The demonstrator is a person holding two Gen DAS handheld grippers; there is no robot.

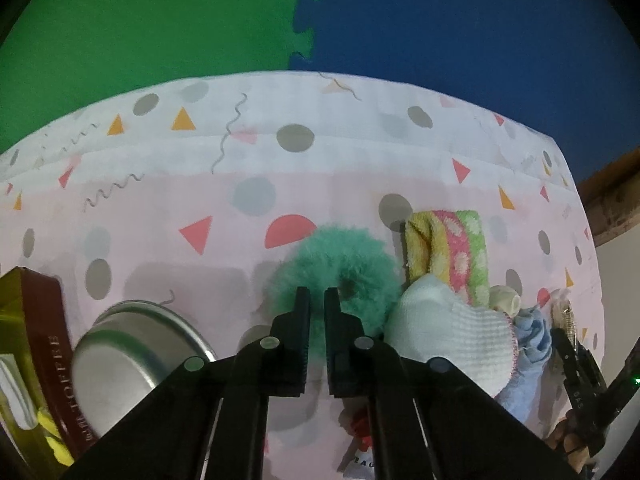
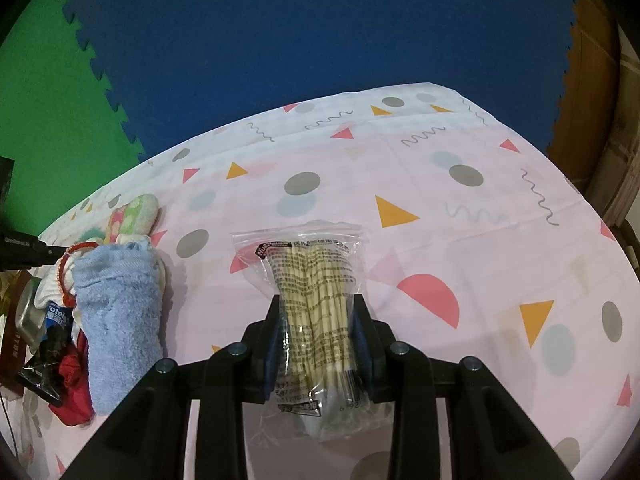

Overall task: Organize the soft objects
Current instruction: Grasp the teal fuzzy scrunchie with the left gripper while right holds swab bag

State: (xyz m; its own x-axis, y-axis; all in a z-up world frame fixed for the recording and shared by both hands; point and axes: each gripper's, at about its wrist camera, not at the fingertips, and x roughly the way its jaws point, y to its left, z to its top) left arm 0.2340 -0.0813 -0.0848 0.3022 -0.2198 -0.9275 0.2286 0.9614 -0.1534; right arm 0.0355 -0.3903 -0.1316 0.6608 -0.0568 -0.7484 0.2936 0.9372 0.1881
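On patterned tablecloth (image 2: 460,240), before blue mat (image 2: 300,40): right jaws grasping bag (image 2: 316,280); left jaws nearly closed, empty.

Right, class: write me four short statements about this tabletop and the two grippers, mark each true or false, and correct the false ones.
1. The right gripper grips a clear bag of sticks. True.
2. The left gripper holds the blue towel. False: its fingers are nearly closed with nothing between them, in front of the green fluffy ring.
3. The tablecloth is plain white. False: it carries dots, triangles and squiggles.
4. A metal bowl sits left of the green ring. True.
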